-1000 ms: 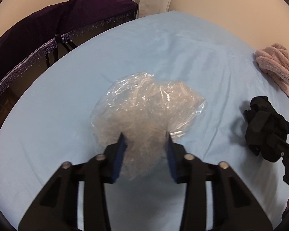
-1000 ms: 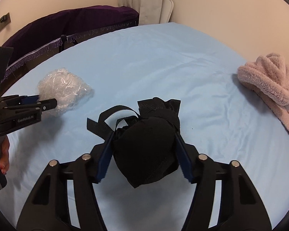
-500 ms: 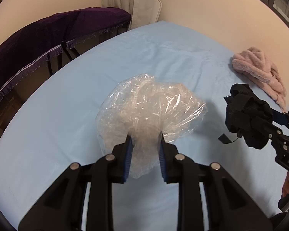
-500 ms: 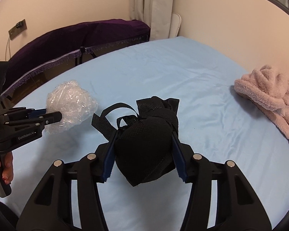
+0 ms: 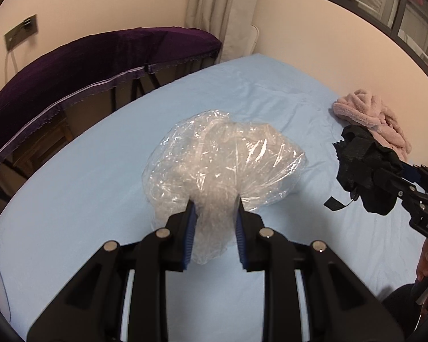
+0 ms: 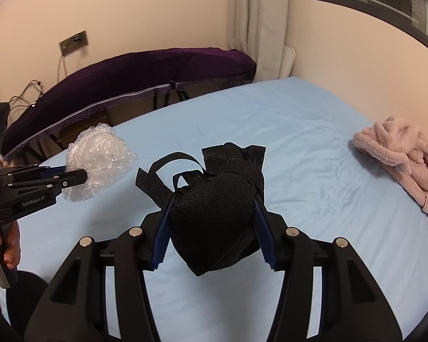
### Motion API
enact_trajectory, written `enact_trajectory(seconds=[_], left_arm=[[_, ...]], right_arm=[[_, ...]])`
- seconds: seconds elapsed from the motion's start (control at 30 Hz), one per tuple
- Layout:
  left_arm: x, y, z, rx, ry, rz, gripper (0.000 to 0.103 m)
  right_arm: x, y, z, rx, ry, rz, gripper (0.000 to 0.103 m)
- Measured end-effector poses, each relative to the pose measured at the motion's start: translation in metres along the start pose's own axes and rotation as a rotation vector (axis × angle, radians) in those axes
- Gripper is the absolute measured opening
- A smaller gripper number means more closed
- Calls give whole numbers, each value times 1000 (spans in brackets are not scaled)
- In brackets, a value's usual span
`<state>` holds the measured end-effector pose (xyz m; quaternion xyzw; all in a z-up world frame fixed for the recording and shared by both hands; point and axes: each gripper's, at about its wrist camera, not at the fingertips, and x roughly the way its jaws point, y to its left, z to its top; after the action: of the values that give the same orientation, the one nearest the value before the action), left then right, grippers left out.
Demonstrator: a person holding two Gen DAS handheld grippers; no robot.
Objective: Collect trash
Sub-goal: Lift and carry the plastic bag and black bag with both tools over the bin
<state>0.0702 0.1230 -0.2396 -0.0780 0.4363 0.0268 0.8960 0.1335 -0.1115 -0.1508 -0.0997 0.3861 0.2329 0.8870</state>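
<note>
My left gripper (image 5: 214,208) is shut on a crumpled clear plastic bag (image 5: 222,159) and holds it above the light blue bed sheet (image 5: 85,188). The bag also shows at the left of the right wrist view (image 6: 98,159), held by the left gripper (image 6: 81,175). My right gripper (image 6: 214,199) is shut on a wadded black fabric bag with loop handles (image 6: 216,202), lifted off the sheet. That black bag appears at the right of the left wrist view (image 5: 368,171).
A pink fluffy towel (image 6: 405,159) lies on the bed's far right side. A dark purple covered rack (image 6: 134,74) stands beyond the bed's left edge. Cream walls, a curtain (image 6: 256,22) and a window close the far corner.
Both grippers have risen away from the bed with their loads. The left jaws closed tighter on the plastic bag; the black bag stays gripped.
</note>
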Motion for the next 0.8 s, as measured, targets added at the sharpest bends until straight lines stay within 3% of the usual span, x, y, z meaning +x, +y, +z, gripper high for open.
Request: enact_trajectory(seconds=[0.2,0.43,0.63,0.8], left_arm=[[-64,35,-34,-50,-35,42,25],[-132,87,-70,-131,-80,122,25],[-205,152,-91,-219,-136,234,25],[-279,222,-108,-314,-186,368,25]], right_arm=[[-42,56,-5,-63,-33,48,51],[-75,140,-4,-156,-65,165,51],[-91,232,9,-261,-81,322,51],[-106,327,35,-370,-98,485,51]])
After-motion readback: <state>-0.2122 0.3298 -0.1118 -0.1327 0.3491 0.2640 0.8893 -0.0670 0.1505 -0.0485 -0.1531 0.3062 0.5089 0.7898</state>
